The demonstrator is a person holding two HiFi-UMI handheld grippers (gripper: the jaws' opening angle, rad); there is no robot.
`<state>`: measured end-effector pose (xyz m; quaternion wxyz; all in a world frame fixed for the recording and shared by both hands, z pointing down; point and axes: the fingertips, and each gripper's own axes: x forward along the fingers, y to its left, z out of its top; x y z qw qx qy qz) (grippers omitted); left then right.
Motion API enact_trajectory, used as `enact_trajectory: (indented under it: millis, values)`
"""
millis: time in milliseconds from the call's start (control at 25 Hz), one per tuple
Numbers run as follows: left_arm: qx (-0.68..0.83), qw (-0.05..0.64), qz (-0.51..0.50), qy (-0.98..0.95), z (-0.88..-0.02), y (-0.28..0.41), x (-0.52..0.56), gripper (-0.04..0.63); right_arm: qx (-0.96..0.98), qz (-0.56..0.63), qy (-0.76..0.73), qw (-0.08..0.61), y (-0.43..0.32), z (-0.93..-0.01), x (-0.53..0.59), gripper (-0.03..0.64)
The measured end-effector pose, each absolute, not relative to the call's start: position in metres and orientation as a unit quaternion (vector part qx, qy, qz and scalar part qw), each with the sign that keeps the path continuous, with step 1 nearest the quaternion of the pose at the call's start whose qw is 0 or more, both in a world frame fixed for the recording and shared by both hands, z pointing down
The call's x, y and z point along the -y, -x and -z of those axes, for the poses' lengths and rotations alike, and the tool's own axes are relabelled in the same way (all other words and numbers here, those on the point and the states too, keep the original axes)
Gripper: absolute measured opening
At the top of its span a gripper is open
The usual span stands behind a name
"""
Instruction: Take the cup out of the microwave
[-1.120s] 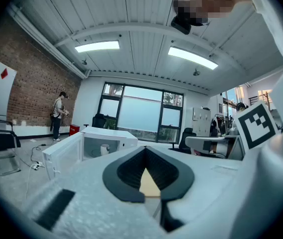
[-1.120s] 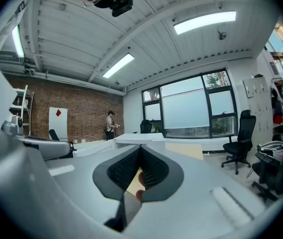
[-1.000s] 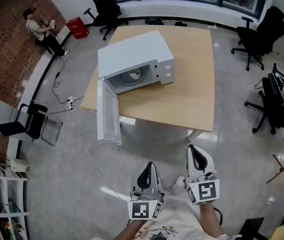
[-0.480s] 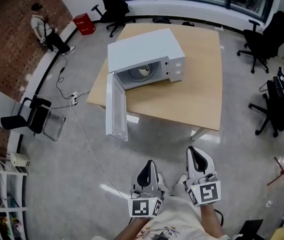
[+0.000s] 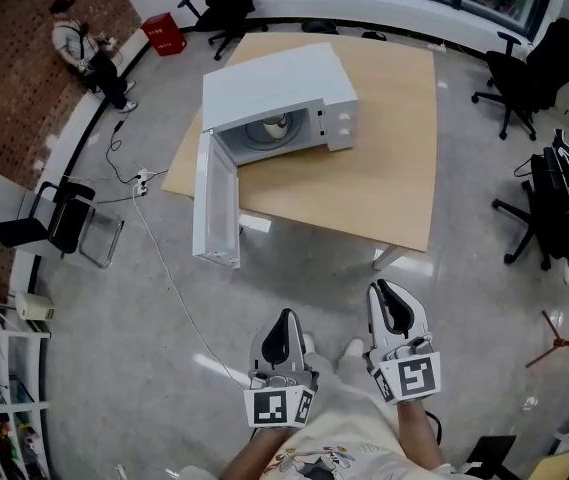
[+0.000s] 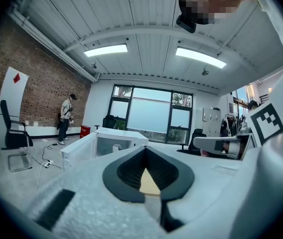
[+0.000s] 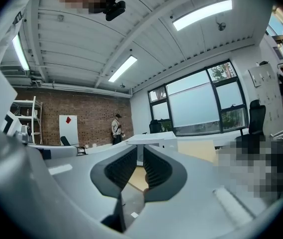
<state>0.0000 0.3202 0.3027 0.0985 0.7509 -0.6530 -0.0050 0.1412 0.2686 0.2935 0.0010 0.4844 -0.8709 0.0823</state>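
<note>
Your left gripper (image 5: 284, 315) has its jaws pressed together with nothing in them. Your right gripper (image 5: 380, 285) sits just beside it, its jaws a narrow slit apart and also empty. You hold both close to your body, pointing ahead across the room.

The white box-shaped microwave (image 5: 274, 83) stands well ahead of both grippers, slightly left of the left one, on the near-left corner of the light wooden table (image 5: 389, 173). The small white cup (image 5: 277, 125) is inside the cavity, well apart from either gripper. The microwave's white door (image 5: 214, 203) hangs wide open, swung out past the table edge towards you, ahead and left of the left gripper.

Grey polished floor (image 5: 294, 278) lies between the grippers and the table. A thin white cable (image 5: 169, 278) crosses it to the left of the left gripper. Black office chairs (image 5: 524, 63) stand far off to the right of the right gripper, and a person (image 5: 82, 50) is by the brick wall far ahead on the left.

Since half a second ago the table and microwave have slid a little up and left in the head view. The door is as wide open as before, the cup has not moved in the cavity, and your grippers stay side by side.
</note>
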Motion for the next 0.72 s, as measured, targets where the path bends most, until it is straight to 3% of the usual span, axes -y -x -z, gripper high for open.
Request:
enact_trajectory:
  millis: [360,720]
  values:
    - [0.659,0.101,0.007,-0.745,-0.313,-0.026,-0.307,-0.002,0.872,-0.076,-0.482,0.021,-0.171,-0.305,-0.249,0.038]
    - [0.668,0.114,0.006,-0.735,-0.326,0.008,-0.237,-0.003,0.879,-0.091,-0.467,0.021,-0.128,-0.315,-0.178,0.031]
